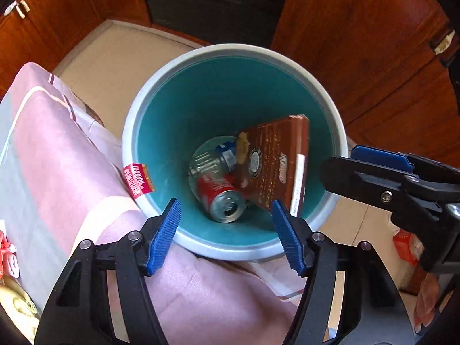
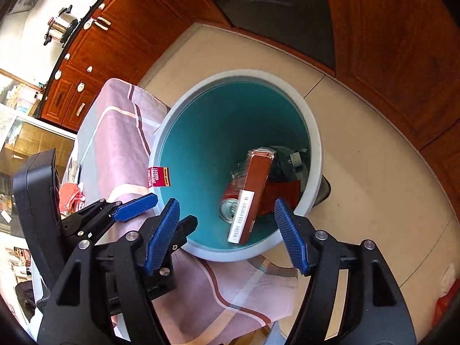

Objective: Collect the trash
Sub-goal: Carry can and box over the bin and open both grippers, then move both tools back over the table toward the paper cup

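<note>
We hold both claws over the bin [image 1: 230, 54] — left gripper [image 1: 227, 230] and right gripper [image 2: 227, 230] spread wide, empty. 3 items lie inside: can [image 1: 221, 201], bottle [image 1: 210, 161], brown box [image 1: 276, 161] leaning on the wall. Lift straight up before leaving — avoid clipping the rim.

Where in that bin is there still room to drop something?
The teal bin is free along its far and left walls, from the red sticker round to the back. The bottom is crowded: a red can, a clear bottle and a brown box leaning on the right wall. Both grippers hang open over the near rim.
</note>
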The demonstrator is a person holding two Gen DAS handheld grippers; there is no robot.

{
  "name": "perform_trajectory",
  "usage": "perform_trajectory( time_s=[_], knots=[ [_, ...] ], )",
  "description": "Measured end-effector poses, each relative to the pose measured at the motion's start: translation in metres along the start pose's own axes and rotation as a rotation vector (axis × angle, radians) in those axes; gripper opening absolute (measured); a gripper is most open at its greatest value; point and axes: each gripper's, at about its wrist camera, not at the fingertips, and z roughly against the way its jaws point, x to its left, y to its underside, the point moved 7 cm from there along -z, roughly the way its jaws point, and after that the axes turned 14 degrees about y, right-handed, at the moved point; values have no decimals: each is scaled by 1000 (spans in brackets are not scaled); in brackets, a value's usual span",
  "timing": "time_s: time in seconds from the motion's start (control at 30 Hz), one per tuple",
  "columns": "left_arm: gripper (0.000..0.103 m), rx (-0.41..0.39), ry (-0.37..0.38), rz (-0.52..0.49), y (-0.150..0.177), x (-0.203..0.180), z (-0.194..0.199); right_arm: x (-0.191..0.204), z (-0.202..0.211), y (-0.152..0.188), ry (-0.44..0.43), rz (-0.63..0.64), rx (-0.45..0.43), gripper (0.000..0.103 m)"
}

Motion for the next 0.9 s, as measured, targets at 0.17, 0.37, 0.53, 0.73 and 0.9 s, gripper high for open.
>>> perform_trajectory(
  time_s=[0.17, 0.37, 0.53, 0.73, 0.9],
  knots=[
    [74, -39, -9, 6, 7, -4, 19, -1, 18, 5, 19, -12, -41, 78],
    [77, -80, -10, 5, 27, -11, 48, -2, 40, 17, 19, -28, -64, 84],
    [81, -112, -12, 13, 50, -15, 72, 10, 58, 31, 8, -15, -82, 85],
    [94, -177, -36, 37, 84, -6, 107, 38, 77, 50, -15, 32, -93, 85],
    [98, -233, -50, 89, 115, 19, 140, 75, 88, 66, -34, 99, -93, 85]
  ],
)
